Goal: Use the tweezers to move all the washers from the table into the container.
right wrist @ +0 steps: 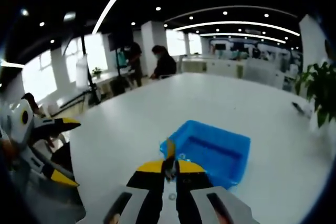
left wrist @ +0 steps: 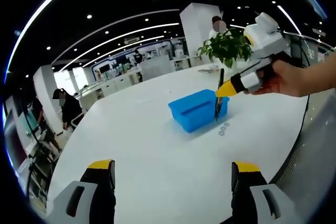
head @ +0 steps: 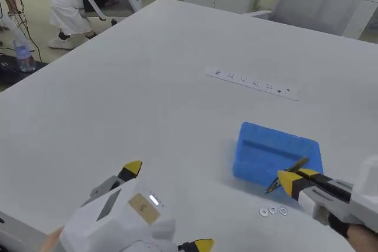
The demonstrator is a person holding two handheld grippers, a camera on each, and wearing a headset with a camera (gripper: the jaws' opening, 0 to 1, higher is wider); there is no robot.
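Looks like the right gripper is clamped on the tweezers, tips over the container's near wall, left gripper hangs wide open, so I'd dip to the nearest of the three washers on the table just beside the container and pinch its rim gently.

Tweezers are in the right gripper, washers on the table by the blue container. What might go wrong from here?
1. The three washers lie flat and close together on the table; the tweezers may push them around rather than grip one.
2. The tweezers hang close to the container wall and might knock it; the left gripper is open and away from it.
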